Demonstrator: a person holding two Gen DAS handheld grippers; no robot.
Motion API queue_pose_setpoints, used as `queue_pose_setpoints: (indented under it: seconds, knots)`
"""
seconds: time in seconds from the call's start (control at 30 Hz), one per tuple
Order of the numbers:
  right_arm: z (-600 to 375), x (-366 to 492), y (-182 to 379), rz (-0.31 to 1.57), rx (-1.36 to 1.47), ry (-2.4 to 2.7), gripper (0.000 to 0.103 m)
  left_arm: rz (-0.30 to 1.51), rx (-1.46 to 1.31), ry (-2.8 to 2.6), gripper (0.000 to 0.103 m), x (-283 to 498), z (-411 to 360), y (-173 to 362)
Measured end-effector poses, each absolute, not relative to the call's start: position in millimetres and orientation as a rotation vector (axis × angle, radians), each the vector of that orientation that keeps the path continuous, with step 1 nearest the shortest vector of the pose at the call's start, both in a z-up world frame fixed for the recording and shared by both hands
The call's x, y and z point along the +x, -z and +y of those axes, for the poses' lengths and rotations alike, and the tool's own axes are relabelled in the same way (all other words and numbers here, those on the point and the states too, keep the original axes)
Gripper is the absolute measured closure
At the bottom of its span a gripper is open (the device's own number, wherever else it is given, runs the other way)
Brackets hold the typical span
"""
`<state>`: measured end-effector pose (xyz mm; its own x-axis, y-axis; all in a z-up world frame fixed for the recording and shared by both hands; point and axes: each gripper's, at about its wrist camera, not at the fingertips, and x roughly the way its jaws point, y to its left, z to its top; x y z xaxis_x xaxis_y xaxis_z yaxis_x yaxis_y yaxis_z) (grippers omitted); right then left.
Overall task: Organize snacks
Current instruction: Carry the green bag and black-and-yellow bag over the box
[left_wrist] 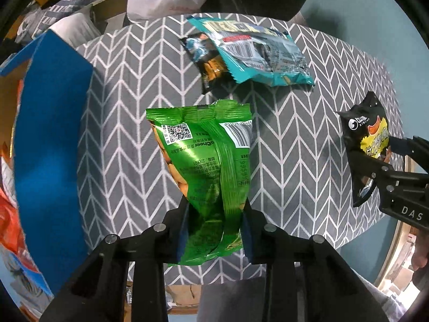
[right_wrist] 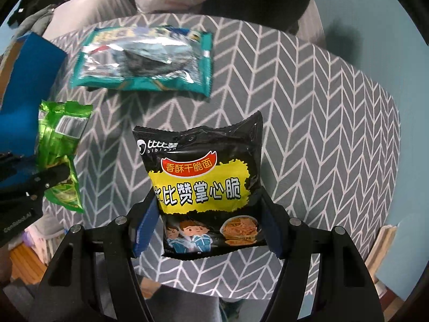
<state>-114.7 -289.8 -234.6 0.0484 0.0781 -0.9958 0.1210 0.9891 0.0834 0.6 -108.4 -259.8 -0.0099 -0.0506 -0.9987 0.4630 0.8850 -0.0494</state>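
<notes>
Two packets are lifted clear of the desk [left_wrist: 308, 123], the green snack bag [left_wrist: 206, 166] clamped in the left gripper [left_wrist: 214, 230] and the black noodle packet [right_wrist: 206, 187] in the right gripper [right_wrist: 206, 230], while the teal packet [left_wrist: 257, 53] and a small dark packet [left_wrist: 206, 59] remain at the far side, the blue box [left_wrist: 53, 134] at left apparently their destination.

We hold one tool in each hand, and both point straight down over the surface. Our left tool [left_wrist: 214, 230] has its two black arms close together, and its blue pads [left_wrist: 183, 237] squeeze the bottom of a green snack bag [left_wrist: 203, 161], which crumples between them. Our right tool [right_wrist: 209, 228] stands wider, with its blue pads [right_wrist: 146, 228] pressing on both sides of a black snack bag [right_wrist: 206, 187]. Both bags hang up off the surface. In the right tool's view, the left tool sits at the left edge.
</notes>
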Motion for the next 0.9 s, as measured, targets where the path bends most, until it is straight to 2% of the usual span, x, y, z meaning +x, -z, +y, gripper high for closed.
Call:
queue_pose_setpoints:
  seconds: [0.3,0.53,0.9]
  knots:
    - [-259.2,-99.3,194.0,1.490,0.116,-0.020,0.034,1.485,0.321,0.429,0.070,2.8,-97.7,215.0]
    - [-255.7,-99.3,182.8,1.465,0.091,-0.067,0.034,1.433,0.310,0.425,0.070,15.5,-105.1,185.0]
    - [-216.1,-70.4,155.5,1.401,0.045,-0.148,0.034,1.373,0.277,0.385,0.070,25.9,-58.2,146.1]
